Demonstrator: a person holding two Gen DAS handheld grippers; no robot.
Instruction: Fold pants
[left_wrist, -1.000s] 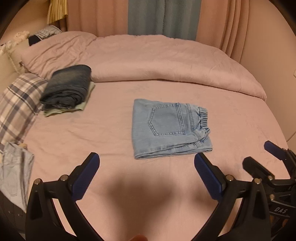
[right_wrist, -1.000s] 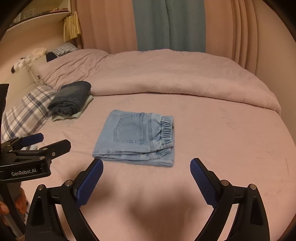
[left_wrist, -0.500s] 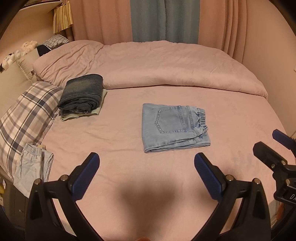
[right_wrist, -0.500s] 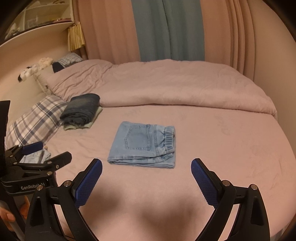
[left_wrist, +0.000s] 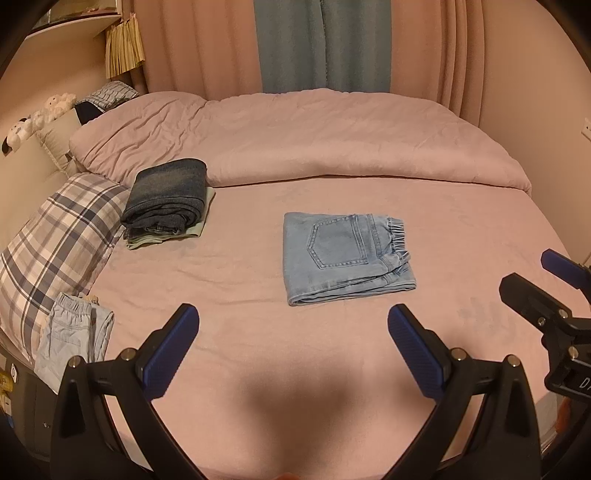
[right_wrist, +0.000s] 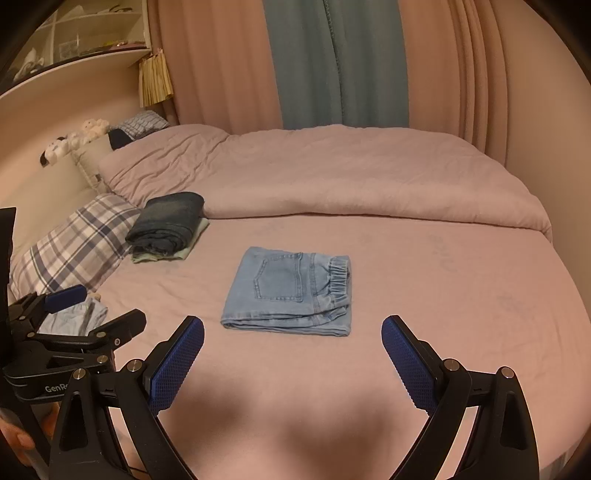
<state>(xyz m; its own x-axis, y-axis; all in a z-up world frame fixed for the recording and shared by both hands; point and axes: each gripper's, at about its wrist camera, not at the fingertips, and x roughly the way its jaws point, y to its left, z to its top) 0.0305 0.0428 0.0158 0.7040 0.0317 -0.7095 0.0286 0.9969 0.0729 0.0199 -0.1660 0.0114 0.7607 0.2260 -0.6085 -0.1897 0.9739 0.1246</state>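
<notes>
Light blue denim pants (left_wrist: 341, 256) (right_wrist: 290, 291) lie folded into a flat rectangle in the middle of the pink bed, back pocket up, elastic waistband to the right. My left gripper (left_wrist: 293, 325) hangs open above the bed's near part, well short of the pants, with nothing between its blue pads. My right gripper (right_wrist: 291, 334) is also open and empty, just short of the pants' near edge. Each gripper shows at the edge of the other's view.
A stack of folded dark jeans (left_wrist: 168, 195) over a pale green garment sits at the left by a plaid pillow (left_wrist: 59, 236). Another pale blue garment (left_wrist: 70, 339) hangs at the bed's left edge. A rolled pink duvet (left_wrist: 314, 140) spans the back.
Both grippers have pulled back and risen away from the folded pants, so the bed looks smaller and more of the room shows. Both stay open. The pants have not moved.
</notes>
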